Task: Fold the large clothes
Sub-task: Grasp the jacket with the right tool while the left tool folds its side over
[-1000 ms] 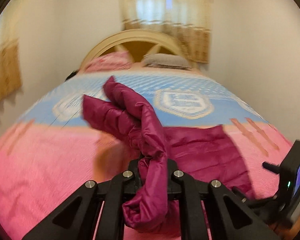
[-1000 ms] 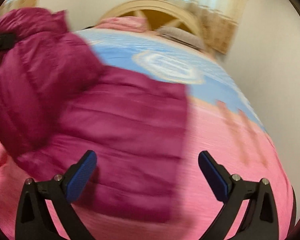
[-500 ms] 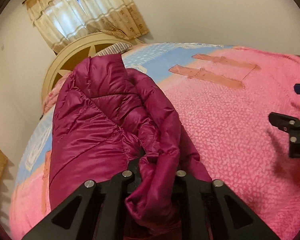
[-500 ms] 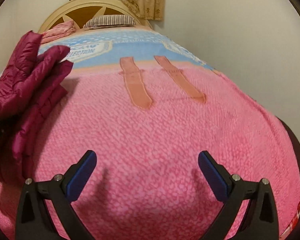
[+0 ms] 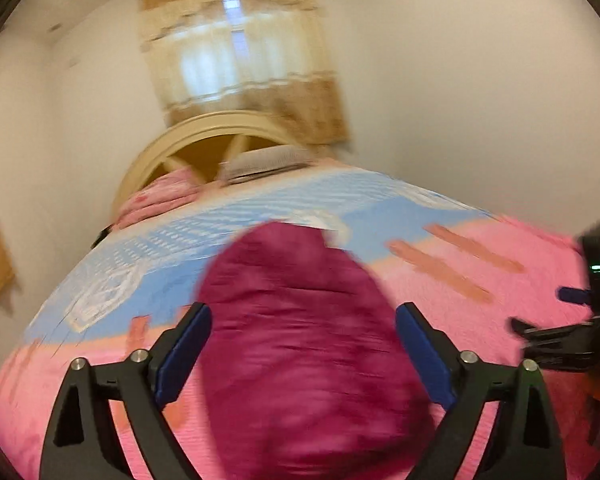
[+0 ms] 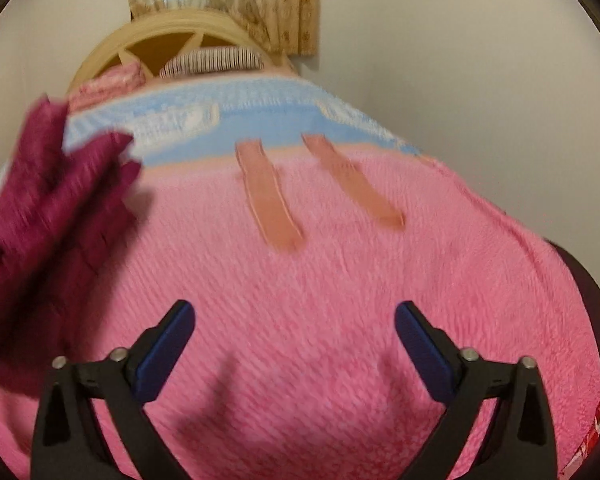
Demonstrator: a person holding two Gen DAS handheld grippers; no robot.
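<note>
A maroon puffer jacket point(image 5: 300, 300) lies in a blurred, bunched heap on the pink bedspread point(image 5: 520, 300). My left gripper point(image 5: 302, 344) straddles its near end. The jaws are opening and stand wide, with the jacket between the blue pads point(image 5: 184, 344) but not pinched by them. In the right wrist view the jacket point(image 6: 48, 208) is at the left edge. My right gripper point(image 6: 296, 344) hovers over bare pink blanket to the right of it. Its jaws are closing slightly with nothing between them. It also shows at the right edge of the left wrist view.
The bed runs away from me, pink near and blue point(image 6: 260, 112) farther back. Two pillows point(image 6: 212, 60) lean on a cream arched headboard point(image 5: 204, 140). A curtained window is behind. A white wall point(image 6: 480, 60) lies close on the right. The bed's right edge point(image 6: 572, 264) drops off.
The left gripper went from shut on a fold of the jacket to wide open, and the jacket dropped onto the bed. The right gripper swung off the jacket to the bare blanket.
</note>
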